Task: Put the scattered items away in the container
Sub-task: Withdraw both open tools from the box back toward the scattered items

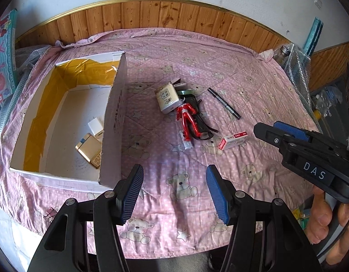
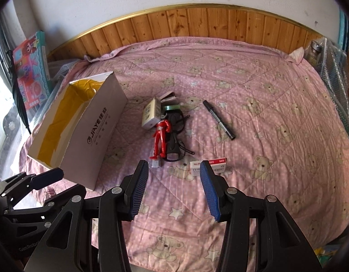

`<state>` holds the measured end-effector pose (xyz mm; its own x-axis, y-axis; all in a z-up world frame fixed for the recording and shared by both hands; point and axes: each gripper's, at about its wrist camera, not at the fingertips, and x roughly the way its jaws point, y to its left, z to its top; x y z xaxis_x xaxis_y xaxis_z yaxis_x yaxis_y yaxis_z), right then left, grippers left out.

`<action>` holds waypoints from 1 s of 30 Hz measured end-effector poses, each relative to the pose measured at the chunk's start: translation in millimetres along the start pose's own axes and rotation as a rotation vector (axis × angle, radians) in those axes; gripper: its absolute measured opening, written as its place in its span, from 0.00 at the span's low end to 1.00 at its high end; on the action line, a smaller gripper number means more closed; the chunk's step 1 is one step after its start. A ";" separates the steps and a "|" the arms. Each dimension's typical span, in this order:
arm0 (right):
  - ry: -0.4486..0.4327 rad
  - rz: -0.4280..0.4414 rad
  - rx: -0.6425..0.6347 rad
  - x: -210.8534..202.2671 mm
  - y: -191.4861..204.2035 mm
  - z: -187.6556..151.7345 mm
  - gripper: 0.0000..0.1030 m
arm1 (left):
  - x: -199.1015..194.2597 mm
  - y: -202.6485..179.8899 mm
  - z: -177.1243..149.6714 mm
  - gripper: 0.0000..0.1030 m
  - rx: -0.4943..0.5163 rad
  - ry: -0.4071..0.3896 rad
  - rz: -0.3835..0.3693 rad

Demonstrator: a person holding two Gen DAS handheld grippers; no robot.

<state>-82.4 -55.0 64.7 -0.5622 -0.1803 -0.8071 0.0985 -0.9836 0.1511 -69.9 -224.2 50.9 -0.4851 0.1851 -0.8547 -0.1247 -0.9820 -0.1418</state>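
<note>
An open cardboard box point(image 1: 113, 122) point(image 2: 101, 122) lined with yellow tape stands at the left on the pink bear quilt. A gold pack point(image 1: 89, 149) and a white item point(image 1: 96, 124) lie inside it. In a pile mid-quilt are a cream box point(image 1: 167, 99) point(image 2: 150, 114), a red figure point(image 1: 188, 117) point(image 2: 160, 140) and a black strapped object point(image 1: 201, 124) point(image 2: 174, 145). A black marker point(image 1: 223, 103) point(image 2: 218, 119) and a red-white small box point(image 1: 234, 142) point(image 2: 216, 165) lie to the right. My left gripper point(image 1: 174, 195) point(image 2: 67, 181) is open and empty over the quilt's near part. My right gripper point(image 2: 174, 190) point(image 1: 267, 128) is open, just short of the small box.
A green tape roll point(image 2: 172, 107) peeks out behind the pile, and a tiny white piece point(image 1: 187, 145) lies at the figure's feet. Bubble wrap and a glass jar point(image 1: 284, 53) sit at the back right. A colourful picture box point(image 2: 31, 68) leans at the left. A wood-panelled wall point(image 1: 174, 15) runs behind.
</note>
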 end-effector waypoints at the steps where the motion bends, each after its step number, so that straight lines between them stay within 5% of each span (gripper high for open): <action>1: -0.002 -0.004 0.004 0.4 -2.8 -0.8 0.49 | 1.6 -3.8 0.8 0.57 0.005 0.002 -0.002; 15: -0.029 -0.120 0.002 11.2 -42.7 -1.8 0.49 | 34.8 -44.8 10.7 0.57 0.062 0.052 -0.012; 30: 0.032 -0.150 0.020 49.1 -74.1 1.3 0.49 | 85.0 -62.1 25.6 0.57 0.062 0.116 -0.025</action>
<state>-118.3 9.1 14.6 -0.5433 -0.0318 -0.8390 -0.0008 -0.9993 0.0384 -125.5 -146.6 -0.2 -0.3779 0.2003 -0.9039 -0.1909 -0.9722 -0.1356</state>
